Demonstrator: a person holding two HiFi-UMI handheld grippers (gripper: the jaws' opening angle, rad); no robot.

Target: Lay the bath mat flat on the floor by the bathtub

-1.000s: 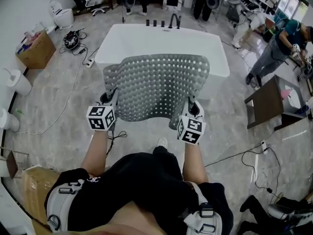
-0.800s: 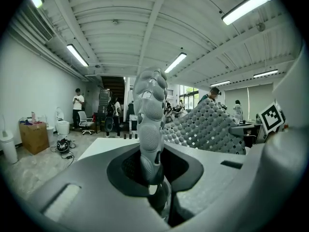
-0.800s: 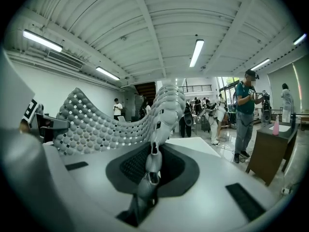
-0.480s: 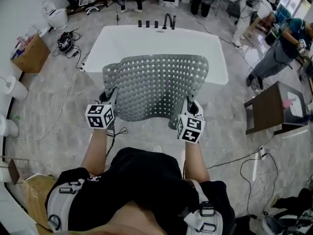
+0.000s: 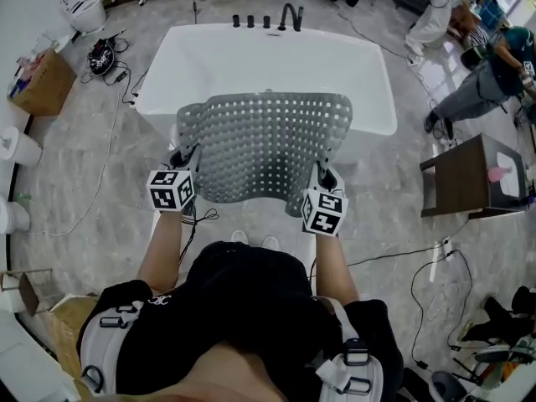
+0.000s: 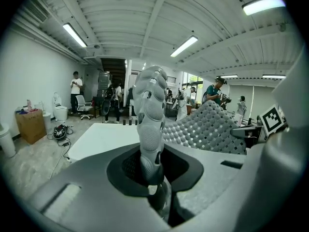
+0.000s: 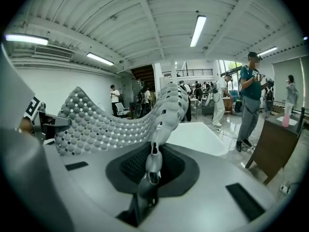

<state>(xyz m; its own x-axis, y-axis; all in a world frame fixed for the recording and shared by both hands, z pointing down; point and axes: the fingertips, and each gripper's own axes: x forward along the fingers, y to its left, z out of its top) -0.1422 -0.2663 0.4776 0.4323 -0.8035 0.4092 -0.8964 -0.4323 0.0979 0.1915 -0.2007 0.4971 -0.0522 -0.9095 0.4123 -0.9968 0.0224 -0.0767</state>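
Observation:
A grey perforated bath mat (image 5: 264,145) hangs spread in the air between my two grippers, over the near edge of the white bathtub (image 5: 251,57). My left gripper (image 5: 182,164) is shut on the mat's near left corner, and my right gripper (image 5: 322,177) is shut on its near right corner. In the left gripper view the mat's edge (image 6: 150,124) rises out of the closed jaws and the sheet spreads to the right. From the right gripper view the mat (image 7: 108,122) curves away to the left, with the tub (image 7: 203,137) beyond it.
Grey marble floor (image 5: 100,191) surrounds the tub, with cables (image 5: 423,262) trailing at right and left. A dark table (image 5: 469,178) stands to the right, a cardboard box (image 5: 38,82) and a toilet (image 5: 82,11) to the left. Several people stand at the far right (image 5: 494,74).
The tub has drawn closer beneath the mat and sits lower in the head view. Both grippers keep their hold on the mat's corners.

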